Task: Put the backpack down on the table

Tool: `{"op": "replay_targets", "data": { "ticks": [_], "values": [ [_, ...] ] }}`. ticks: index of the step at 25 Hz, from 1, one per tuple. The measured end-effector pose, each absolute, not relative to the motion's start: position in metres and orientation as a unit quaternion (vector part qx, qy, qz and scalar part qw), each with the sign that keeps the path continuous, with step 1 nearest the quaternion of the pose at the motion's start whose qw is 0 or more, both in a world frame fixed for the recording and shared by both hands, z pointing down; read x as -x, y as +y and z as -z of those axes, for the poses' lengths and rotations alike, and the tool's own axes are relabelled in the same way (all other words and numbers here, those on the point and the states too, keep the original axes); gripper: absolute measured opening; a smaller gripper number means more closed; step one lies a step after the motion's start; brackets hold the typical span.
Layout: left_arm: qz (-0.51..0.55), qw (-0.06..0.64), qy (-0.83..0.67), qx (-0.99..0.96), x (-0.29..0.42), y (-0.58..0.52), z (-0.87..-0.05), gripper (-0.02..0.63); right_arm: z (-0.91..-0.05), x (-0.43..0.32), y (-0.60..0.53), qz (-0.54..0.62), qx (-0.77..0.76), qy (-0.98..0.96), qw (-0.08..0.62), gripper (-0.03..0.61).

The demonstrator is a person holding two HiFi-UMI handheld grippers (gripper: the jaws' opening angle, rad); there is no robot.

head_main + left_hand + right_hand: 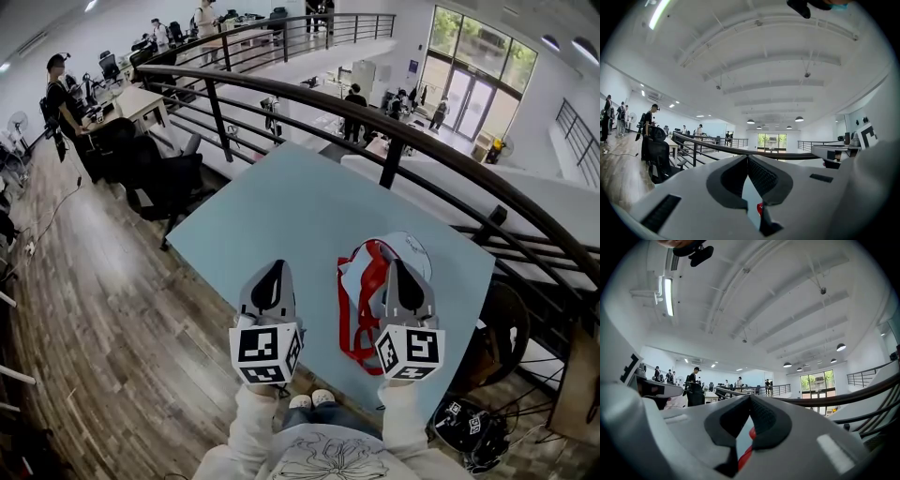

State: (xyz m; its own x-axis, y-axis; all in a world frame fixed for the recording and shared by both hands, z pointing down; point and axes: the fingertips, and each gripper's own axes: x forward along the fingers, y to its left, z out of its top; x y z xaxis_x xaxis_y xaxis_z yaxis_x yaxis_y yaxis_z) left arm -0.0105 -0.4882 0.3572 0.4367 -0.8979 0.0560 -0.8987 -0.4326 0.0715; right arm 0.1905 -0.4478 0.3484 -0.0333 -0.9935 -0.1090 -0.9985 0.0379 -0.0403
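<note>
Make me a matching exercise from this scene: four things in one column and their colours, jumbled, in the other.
Things:
1. backpack
2. table
3. railing
4. floor

Colours:
A. brown wood
B. white with red straps
C. black
D. pale blue

Pairs: 1-B, 2-D, 3-C, 4-A
</note>
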Motion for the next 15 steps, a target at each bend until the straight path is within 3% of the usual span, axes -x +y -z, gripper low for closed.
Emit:
{"op": "replay_targets", "data": {
  "ticks": [15],
  "values": [
    [-0.001, 0.041, -0.531, -0.846, 0.0109, -0.4888, -0.3498, 0.008, -0.344, -0.192, -0.4496, -0.019, 0.694, 0.717, 0.06, 0.011]
  ]
}}
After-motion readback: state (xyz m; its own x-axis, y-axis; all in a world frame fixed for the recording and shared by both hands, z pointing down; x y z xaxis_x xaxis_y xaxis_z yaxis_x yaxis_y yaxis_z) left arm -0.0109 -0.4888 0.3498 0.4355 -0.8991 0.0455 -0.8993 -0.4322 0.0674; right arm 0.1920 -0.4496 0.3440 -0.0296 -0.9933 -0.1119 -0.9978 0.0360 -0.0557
